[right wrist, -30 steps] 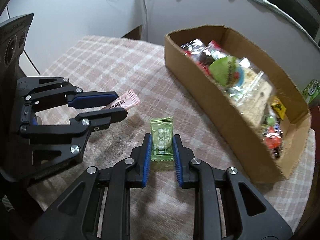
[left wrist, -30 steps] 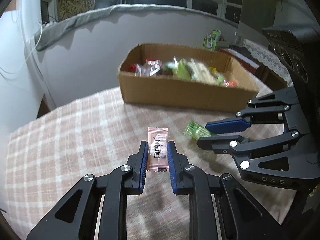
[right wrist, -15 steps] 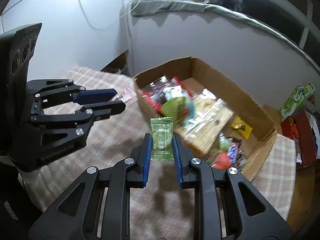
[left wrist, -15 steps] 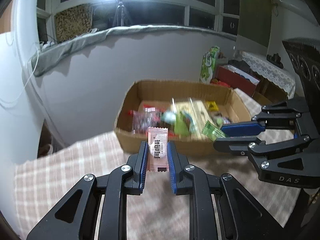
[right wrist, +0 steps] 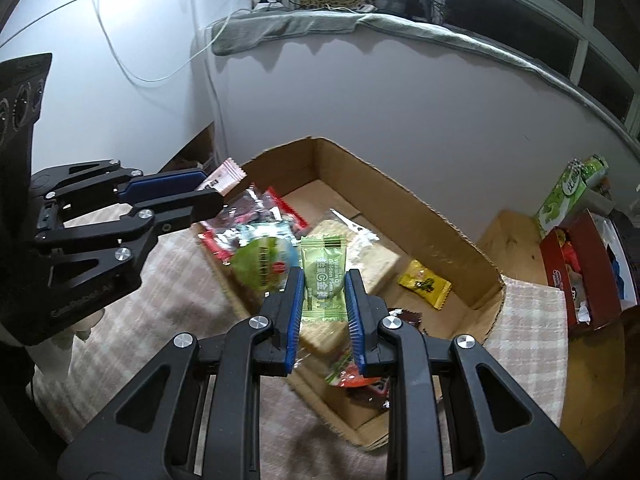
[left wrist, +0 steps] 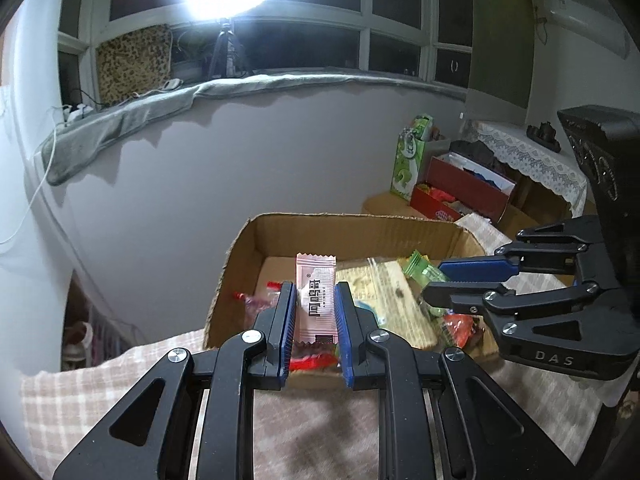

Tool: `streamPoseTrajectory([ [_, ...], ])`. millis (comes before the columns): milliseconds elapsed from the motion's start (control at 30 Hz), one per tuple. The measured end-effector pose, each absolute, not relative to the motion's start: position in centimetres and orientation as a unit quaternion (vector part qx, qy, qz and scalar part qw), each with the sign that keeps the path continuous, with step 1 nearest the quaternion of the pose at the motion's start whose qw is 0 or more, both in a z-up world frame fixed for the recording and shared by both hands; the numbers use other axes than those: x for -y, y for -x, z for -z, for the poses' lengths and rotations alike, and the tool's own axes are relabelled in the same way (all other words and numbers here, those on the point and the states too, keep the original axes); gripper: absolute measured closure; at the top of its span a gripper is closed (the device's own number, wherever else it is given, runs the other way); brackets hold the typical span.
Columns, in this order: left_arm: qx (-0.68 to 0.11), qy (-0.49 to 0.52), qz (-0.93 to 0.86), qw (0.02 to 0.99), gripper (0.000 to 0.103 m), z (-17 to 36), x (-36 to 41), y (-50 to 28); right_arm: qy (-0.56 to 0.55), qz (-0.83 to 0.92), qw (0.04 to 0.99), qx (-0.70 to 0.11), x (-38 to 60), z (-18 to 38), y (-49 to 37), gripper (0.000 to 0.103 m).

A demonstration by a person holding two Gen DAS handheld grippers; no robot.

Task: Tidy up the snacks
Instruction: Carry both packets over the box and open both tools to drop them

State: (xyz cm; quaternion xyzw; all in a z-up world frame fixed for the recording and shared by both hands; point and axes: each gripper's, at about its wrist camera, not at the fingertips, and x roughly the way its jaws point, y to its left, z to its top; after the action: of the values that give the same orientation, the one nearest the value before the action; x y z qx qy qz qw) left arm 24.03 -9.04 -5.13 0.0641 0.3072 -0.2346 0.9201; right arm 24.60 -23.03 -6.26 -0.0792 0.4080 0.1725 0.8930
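Cardboard box (right wrist: 436, 216) open-topped, snacks (right wrist: 264, 264) crowding its floor.

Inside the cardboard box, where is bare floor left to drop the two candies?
Bare cardboard box floor lies along the far wall, around the yellow candy. The near side is crowded with cracker packs and wrappers.

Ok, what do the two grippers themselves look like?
Both match: the left gripper and right gripper have matte black linkage arms with triangular cut-outs, silver pivot screws and ribbed blue finger pads. The right one's side carries white "DAS" lettering. No cables or sleeves show.
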Motion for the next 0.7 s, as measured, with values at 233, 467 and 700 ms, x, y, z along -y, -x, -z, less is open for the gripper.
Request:
streamPoseTrajectory([
  [233, -0.318, -0.066, 0.242, 0.914, 0.085, 6.4, 10.1, -25.1, 0.072, -0.163, 0.889, -0.421, 23.8, 7.8, -26.2, 0.081],
  [467, -0.331, -0.062, 0.245, 0.909, 0.085, 7.5, 10.4, -26.1, 0.065, -0.156, 0.887, -0.429, 24.4, 9.0, -27.3, 0.081],
  [700, -0.34, -0.056, 0.241, 0.908, 0.084, 8.0, 10.3, -26.7, 0.067, -0.154, 0.885, -0.434, 24.6, 9.5, -27.8, 0.081],
])
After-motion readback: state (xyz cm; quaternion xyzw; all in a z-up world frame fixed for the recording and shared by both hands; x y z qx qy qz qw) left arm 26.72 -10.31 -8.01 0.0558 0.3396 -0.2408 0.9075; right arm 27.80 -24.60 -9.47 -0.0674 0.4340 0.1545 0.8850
